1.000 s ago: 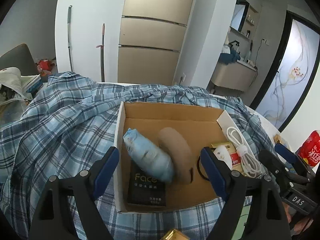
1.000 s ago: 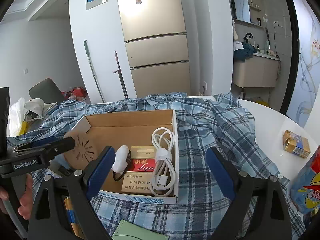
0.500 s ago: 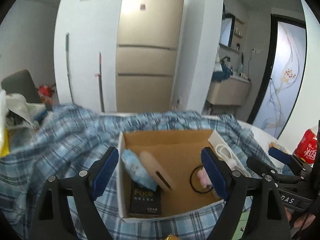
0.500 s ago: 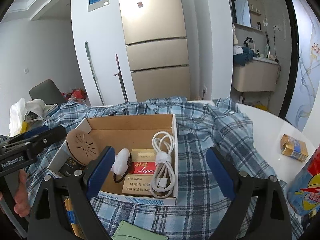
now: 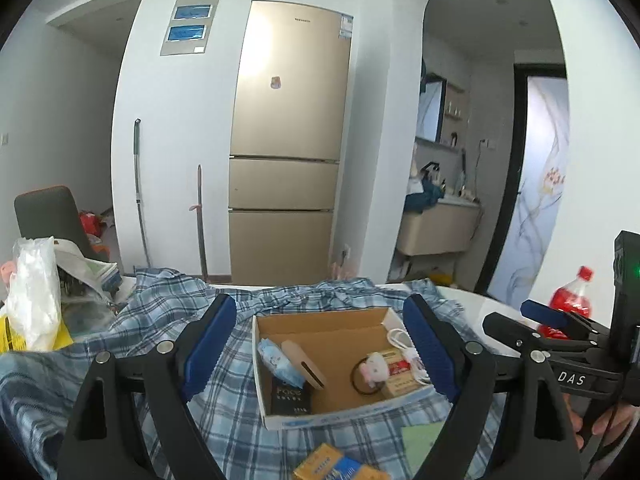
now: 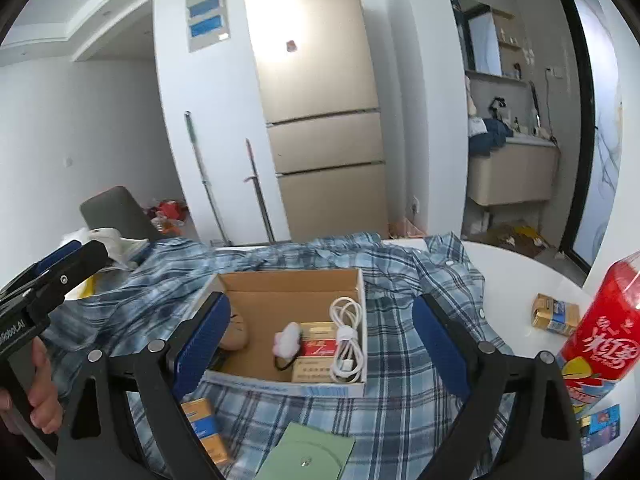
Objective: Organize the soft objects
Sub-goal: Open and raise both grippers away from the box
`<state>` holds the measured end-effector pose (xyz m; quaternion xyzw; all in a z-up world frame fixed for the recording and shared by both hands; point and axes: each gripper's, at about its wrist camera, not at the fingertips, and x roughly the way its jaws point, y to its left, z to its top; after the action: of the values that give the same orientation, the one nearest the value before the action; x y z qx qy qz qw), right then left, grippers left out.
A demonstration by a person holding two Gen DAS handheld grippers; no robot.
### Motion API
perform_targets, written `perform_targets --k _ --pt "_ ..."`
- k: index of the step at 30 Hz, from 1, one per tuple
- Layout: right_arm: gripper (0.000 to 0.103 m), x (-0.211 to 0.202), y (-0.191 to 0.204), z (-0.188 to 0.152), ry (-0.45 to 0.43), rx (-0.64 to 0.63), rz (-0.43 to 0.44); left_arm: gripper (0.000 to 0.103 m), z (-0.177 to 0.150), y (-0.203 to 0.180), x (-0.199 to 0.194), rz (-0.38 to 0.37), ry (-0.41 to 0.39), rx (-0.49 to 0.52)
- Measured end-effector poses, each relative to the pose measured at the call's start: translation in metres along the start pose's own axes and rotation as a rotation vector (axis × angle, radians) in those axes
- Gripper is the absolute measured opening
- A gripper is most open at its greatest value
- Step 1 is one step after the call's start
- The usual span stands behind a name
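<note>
Box (image 5: 344, 410) on plaid cloth (image 6: 404, 344) holds cable (image 6: 347, 338), pouch (image 5: 280, 362); left gripper (image 5: 320, 356) and right gripper (image 6: 324, 344) fingers spread, empty.

A cardboard box (image 5: 320, 410) sits on a plaid cloth (image 6: 400, 344) spread over the bench (image 6: 516, 272). In the box, at its left, a tissue pack (image 5: 280, 362) leans against a round pad (image 5: 304, 364), with a small packet (image 5: 291, 396) in front of them. In the middle lies a hair tie with a plush charm (image 6: 287, 340); to its right are cigarette cartons (image 6: 316, 346), and a coiled cable (image 6: 347, 340) lies along the right wall. In front of the box, on the cloth, lie a small carton (image 6: 202, 428) and a flat sleeve (image 6: 308, 456). To the right, on the bare bench, stand a bottle (image 6: 600, 332) and, behind it, another small box (image 6: 554, 314). A refrigerator (image 5: 288, 152) stands behind the bench.
</note>
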<state>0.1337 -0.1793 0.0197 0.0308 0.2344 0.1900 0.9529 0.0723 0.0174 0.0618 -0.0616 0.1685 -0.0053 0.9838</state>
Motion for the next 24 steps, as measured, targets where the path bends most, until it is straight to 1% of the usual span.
perform_targets --k 2,3,6,8,11,13,16,17,19,20,22,23,24 --pt "0.092 -0.014 0.005 -0.002 -0.022 -0.007 0.002 0.096 -0.002 -0.002 -0.012 -0.008 -0.003 0.026" --pt "0.094 -0.019 0.007 -0.004 -0.027 -0.017 0.008 0.103 -0.004 -0.005 -0.019 -0.008 -0.006 0.051" --pt "0.094 -0.032 0.013 -0.012 -0.044 -0.042 0.009 0.103 -0.012 -0.007 -0.034 0.004 -0.039 0.076" --pt "0.095 -0.038 0.016 -0.019 -0.052 -0.054 0.001 0.103 -0.018 -0.006 -0.039 -0.007 -0.031 0.075" --pt "0.096 -0.040 0.018 -0.030 -0.051 -0.056 -0.005 0.103 -0.035 0.000 -0.042 -0.022 -0.022 0.038" --pt "0.097 -0.040 0.018 -0.038 -0.053 -0.054 -0.014 0.103 -0.047 0.004 -0.042 -0.036 -0.017 0.031" --pt "0.097 -0.037 0.020 -0.051 -0.083 -0.078 -0.040 0.103 -0.061 0.008 -0.038 -0.030 -0.013 0.032" --pt "0.097 -0.036 0.021 -0.056 -0.100 -0.090 -0.039 0.103 -0.066 0.011 -0.036 -0.034 -0.003 0.025" --pt "0.101 -0.035 0.023 -0.067 -0.152 -0.130 0.003 0.103 -0.073 0.013 -0.033 -0.036 0.004 0.018" --pt "0.103 -0.033 0.025 -0.072 -0.160 -0.152 0.017 0.103 -0.076 0.014 -0.031 -0.029 0.002 0.015" --pt "0.103 -0.027 0.025 -0.072 -0.124 -0.149 0.054 0.103 -0.080 0.017 -0.030 -0.011 -0.014 0.003" --pt "0.103 -0.025 0.022 -0.072 -0.111 -0.137 0.058 0.103 -0.084 0.020 -0.030 0.004 -0.020 -0.010" --pt "0.103 -0.023 0.020 -0.072 -0.107 -0.124 0.037 0.103 -0.086 0.021 -0.028 0.000 -0.012 -0.015"
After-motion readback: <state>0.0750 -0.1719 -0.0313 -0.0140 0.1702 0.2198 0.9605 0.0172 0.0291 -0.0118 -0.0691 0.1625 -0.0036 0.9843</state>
